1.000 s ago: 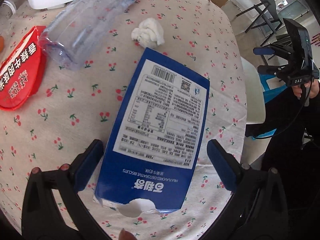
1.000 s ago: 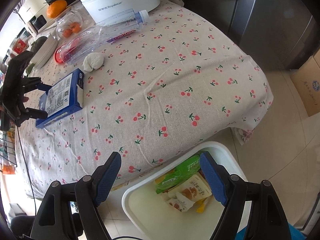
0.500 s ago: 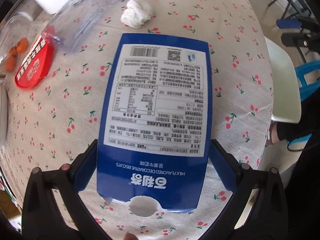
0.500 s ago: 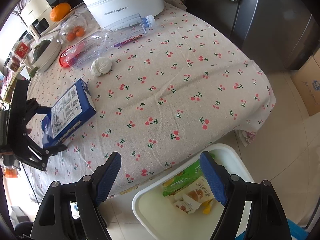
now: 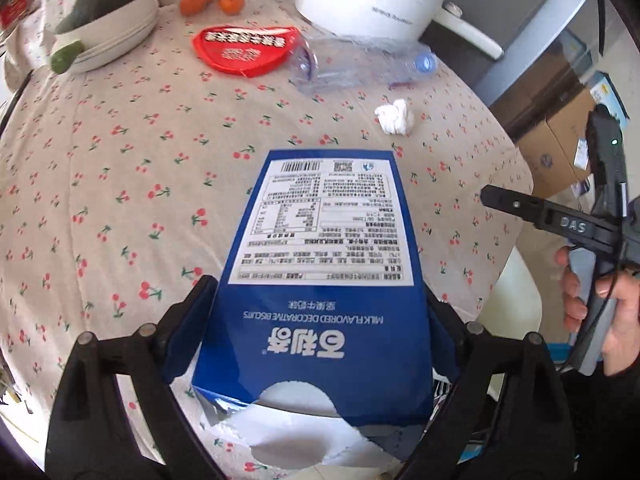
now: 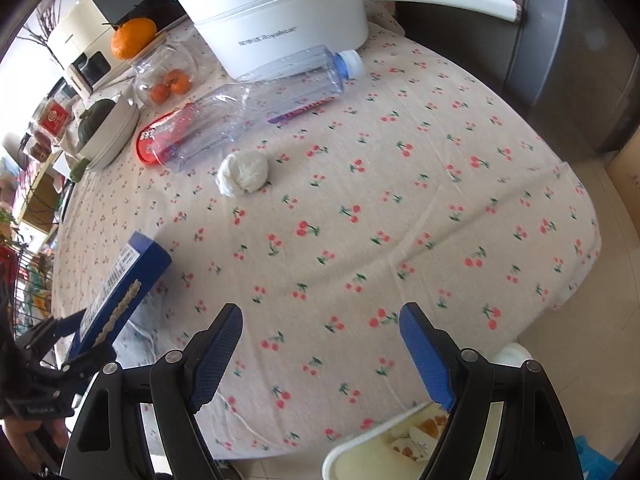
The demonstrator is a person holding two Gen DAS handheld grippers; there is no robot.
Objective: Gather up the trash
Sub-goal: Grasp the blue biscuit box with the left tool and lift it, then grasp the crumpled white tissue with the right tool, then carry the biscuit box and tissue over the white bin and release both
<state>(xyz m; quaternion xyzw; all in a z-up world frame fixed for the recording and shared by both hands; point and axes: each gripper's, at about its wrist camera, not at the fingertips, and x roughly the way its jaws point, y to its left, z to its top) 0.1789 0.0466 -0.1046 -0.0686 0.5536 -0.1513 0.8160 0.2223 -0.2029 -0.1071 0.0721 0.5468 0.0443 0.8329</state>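
My left gripper (image 5: pixel 316 316) is shut on a blue biscuit box (image 5: pixel 320 272) and holds it lifted and tilted above the cherry-print tablecloth (image 5: pixel 120 184). The box (image 6: pixel 120 288) and the left gripper (image 6: pixel 60 356) also show at the left of the right wrist view. My right gripper (image 6: pixel 320 344) is open and empty over the table's near edge. A crumpled white tissue (image 6: pixel 242 173) and an empty clear plastic bottle (image 6: pixel 256 106) lie further back. A red wrapper (image 5: pixel 246 50) lies beside the bottle. A white trash bin (image 6: pixel 384 456) stands below the table edge.
A white electric pot (image 6: pixel 280 16) stands at the back. A glass jar with small oranges (image 6: pixel 168 76), a white bowl with a dark squash (image 5: pixel 104 24) and an orange (image 6: pixel 132 38) are at the far left. A cardboard box (image 5: pixel 556 148) sits on the floor.
My left gripper closed on the blue box, lifted it off the cloth and drew it back. My right gripper moved from above the bin to over the table edge.
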